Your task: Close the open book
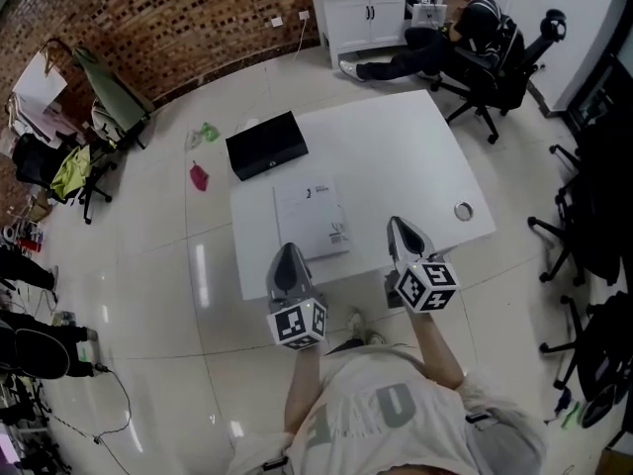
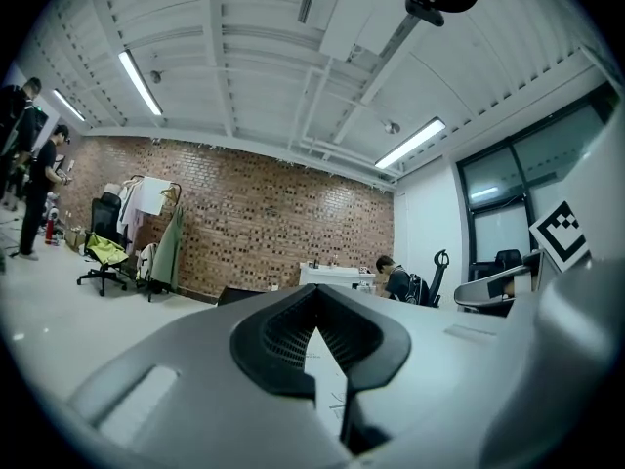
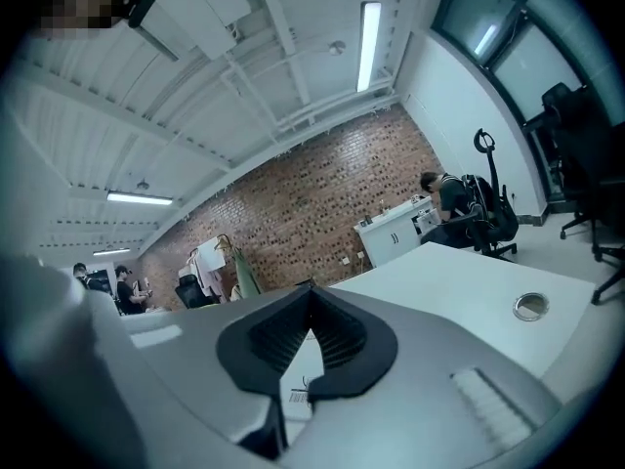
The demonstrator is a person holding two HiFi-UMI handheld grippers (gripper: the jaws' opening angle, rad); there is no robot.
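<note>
A white book lies flat on the white table, cover up and shut, with small print and a barcode near its front right corner. My left gripper hovers at the table's near edge, just in front of the book's near left corner; its jaws are shut and hold nothing. My right gripper hangs to the right of the book, above bare table, also shut and empty. In the left gripper view, a strip of the book shows through the notch of the closed left gripper. The right gripper view shows the shut right gripper with the barcode behind it.
A black box sits at the table's far left corner, beyond the book. A round cable hole lies near the right edge. A person sits on an office chair behind the table. More chairs stand to the right.
</note>
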